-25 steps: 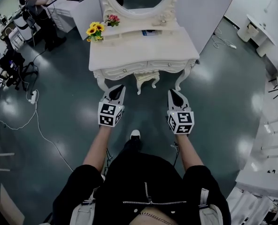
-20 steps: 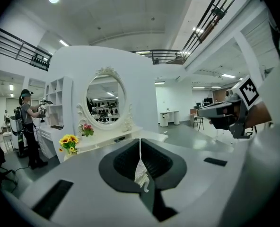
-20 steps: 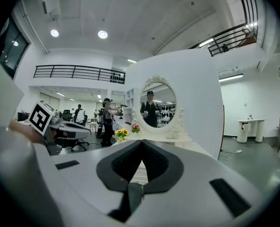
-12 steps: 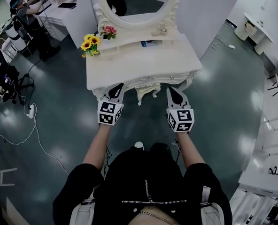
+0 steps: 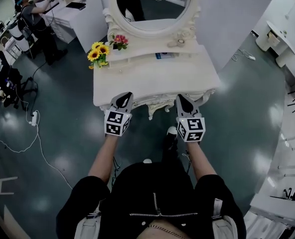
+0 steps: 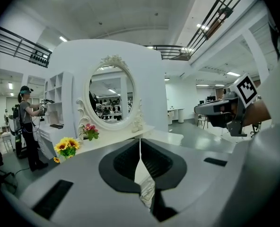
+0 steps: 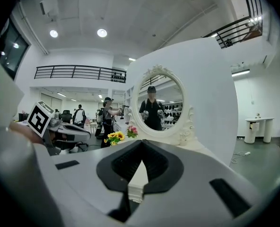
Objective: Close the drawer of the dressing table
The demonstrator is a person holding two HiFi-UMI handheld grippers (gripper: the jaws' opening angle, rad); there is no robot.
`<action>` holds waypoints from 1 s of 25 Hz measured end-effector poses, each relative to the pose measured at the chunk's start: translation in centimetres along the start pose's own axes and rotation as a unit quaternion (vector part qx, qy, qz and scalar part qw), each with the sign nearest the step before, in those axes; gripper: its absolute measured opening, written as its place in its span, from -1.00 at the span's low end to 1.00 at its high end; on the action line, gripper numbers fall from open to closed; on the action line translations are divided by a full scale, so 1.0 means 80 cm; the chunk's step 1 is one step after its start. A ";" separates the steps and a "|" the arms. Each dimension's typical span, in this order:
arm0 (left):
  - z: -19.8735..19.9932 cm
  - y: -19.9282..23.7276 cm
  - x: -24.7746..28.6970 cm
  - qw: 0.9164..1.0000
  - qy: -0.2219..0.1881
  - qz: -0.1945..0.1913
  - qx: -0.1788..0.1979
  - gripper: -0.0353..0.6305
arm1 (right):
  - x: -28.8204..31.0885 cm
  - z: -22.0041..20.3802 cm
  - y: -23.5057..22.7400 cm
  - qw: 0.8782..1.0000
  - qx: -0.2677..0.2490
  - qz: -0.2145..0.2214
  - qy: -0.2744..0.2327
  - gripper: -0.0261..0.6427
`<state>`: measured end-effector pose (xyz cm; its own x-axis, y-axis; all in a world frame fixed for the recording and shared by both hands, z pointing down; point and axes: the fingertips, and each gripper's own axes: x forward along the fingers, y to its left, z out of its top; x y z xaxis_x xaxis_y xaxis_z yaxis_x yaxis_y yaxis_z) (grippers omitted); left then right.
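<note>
1. The table (image 5: 157, 76) stands right in front of you, against a white partition. Its drawer (image 5: 150, 102) sits in the carved front under the top, between your two grippers. From this steep angle you cannot tell whether it stands out or is flush, so treat the closing as not yet confirmed.
2. Your left gripper (image 5: 123, 97) and right gripper (image 5: 182, 98) are both at the table's front edge, level with each other. Each has its jaws together on nothing. I judge that a push with the shut tips on the drawer front is what remains.
3. The room is a large hall with a glossy dark floor (image 5: 63, 138). More white furniture (image 5: 274, 36) stands at the right, and a person (image 5: 35, 19) works at a counter at far left.
4. The tabletop is bare and white. An oval mirror (image 5: 152, 4) rises behind it, above a low shelf.
5. Sunflowers (image 5: 98, 51) and pink flowers (image 5: 119, 39) stand at the shelf's left end.
6. A cable and power strip (image 5: 34, 117) lie on the floor, well to your left.
</note>
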<state>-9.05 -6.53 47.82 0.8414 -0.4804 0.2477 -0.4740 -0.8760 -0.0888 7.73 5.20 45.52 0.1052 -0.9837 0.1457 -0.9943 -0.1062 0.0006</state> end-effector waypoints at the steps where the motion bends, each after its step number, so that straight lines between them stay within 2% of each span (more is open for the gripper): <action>1: -0.001 0.005 0.008 1.000 0.001 0.004 -0.003 -0.82 | 0.011 0.000 -0.005 1.000 -0.001 0.004 0.001 -0.90; 12: 0.015 0.071 0.124 0.997 0.016 0.076 -0.022 -0.82 | 0.175 0.011 -0.083 0.997 0.003 0.080 0.005 -0.90; 19: 0.049 0.109 0.209 0.990 0.021 0.137 -0.040 -0.82 | 0.286 0.043 -0.139 0.989 -0.011 0.150 0.007 -0.90; 25: 0.075 0.127 0.272 0.984 0.020 0.168 -0.046 -0.82 | 0.361 0.071 -0.186 0.982 -0.018 0.187 -0.007 -0.90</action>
<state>6.00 -26.10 46.48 0.6224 -0.7394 0.2568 -0.7476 -0.6587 -0.0847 25.62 -22.46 44.12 -0.2670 -0.9550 0.1295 -0.9635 0.2673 -0.0149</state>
